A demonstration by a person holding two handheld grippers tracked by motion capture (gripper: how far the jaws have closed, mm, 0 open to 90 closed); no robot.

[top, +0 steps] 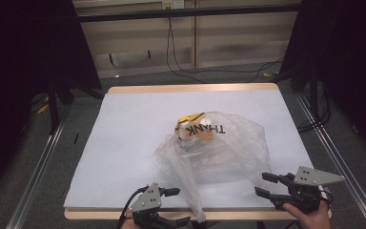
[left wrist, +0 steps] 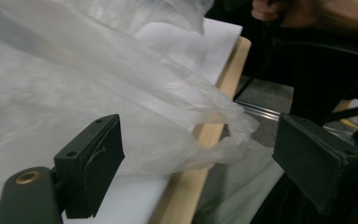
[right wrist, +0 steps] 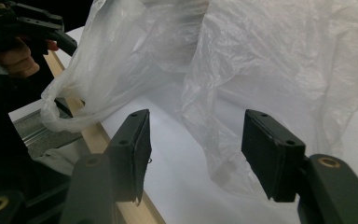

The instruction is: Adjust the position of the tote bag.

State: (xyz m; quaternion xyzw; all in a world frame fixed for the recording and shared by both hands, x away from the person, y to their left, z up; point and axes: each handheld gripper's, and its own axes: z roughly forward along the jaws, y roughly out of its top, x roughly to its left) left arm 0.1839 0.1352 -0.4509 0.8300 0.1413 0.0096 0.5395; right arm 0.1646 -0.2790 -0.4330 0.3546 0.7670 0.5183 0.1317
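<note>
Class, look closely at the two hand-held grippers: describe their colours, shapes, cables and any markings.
Both the left gripper and the right gripper are black, each with two flat rectangular jaws showing small screw holes. Brass-coloured pivot bushings sit at the base of the jaw arms. Each carries a grey three-cornered plate dotted with small holes on top. A black cable trails from the left one. No lettering is legible on either.

Grey floor (top: 19, 157), beige wall (top: 228, 38), black cables (top: 176, 57)
</note>
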